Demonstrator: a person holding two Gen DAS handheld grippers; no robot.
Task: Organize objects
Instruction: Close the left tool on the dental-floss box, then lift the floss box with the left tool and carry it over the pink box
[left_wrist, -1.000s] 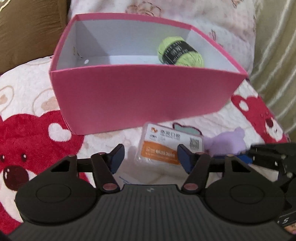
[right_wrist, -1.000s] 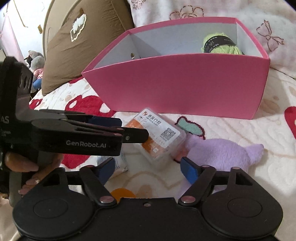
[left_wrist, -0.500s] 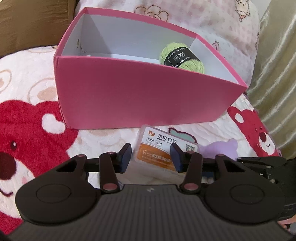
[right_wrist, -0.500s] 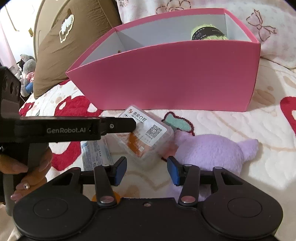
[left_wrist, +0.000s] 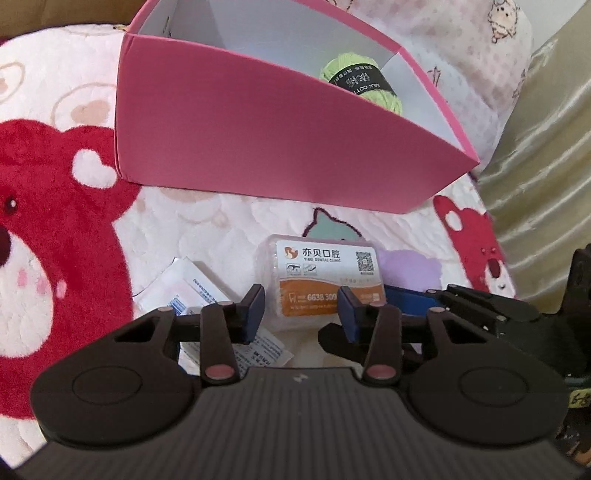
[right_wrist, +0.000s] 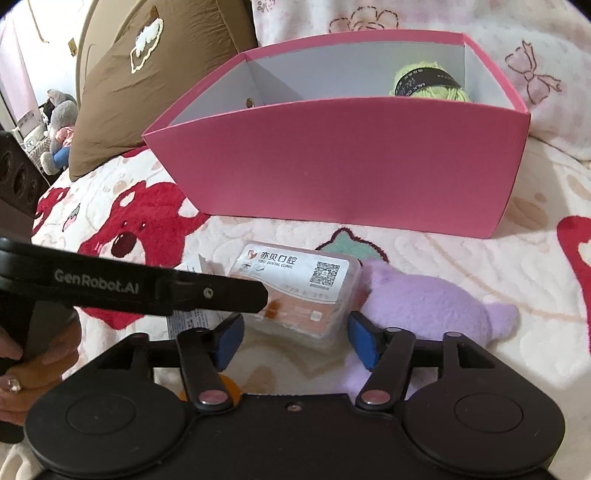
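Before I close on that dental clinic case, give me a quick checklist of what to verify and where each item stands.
1. Left claw open: ok, blue pads apart.
2. Case between the pads: cannot tell; the clear dental case lines up with the gap, but its depth is unclear.
3. Right claw out of the way: not ok, it is open and pointed at the same case, close beside the left one.
4. Nothing else caught: not ok, the paper packet lies under the left pad, and the purple plush touches the case.
5. Room in the pink box: ok, only the green yarn shows, at one end.
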